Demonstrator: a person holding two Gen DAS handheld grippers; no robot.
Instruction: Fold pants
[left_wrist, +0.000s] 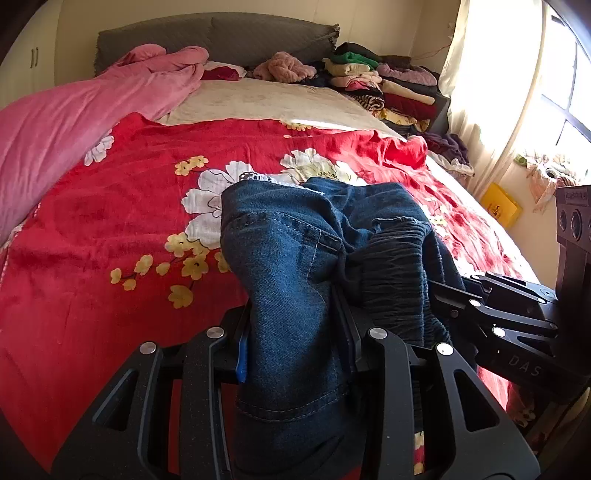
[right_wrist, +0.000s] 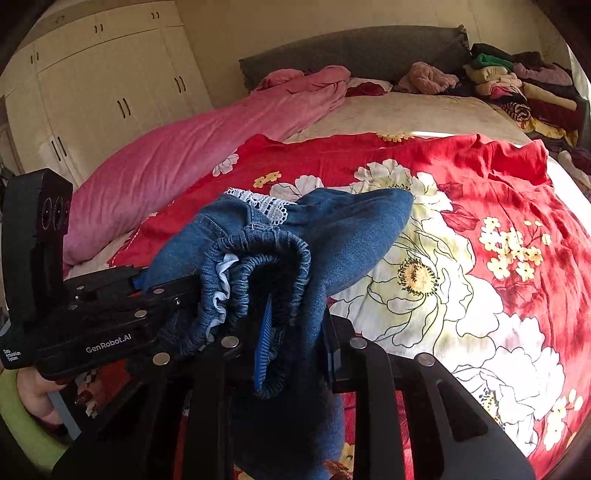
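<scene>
Blue denim pants with an elastic waistband and white lace trim are bunched and held above the bed's near edge. My left gripper is shut on a denim fold; its blue pad shows at the cloth's left. My right gripper is shut on the gathered waistband, and the cloth hangs down between the fingers. The two grippers are close together: the right gripper shows at the right of the left wrist view, and the left gripper shows at the left of the right wrist view.
A red floral blanket covers the bed, with a pink duvet along its left side. Stacks of folded clothes sit at the far right by the grey headboard. A window is on the right, wardrobes on the left.
</scene>
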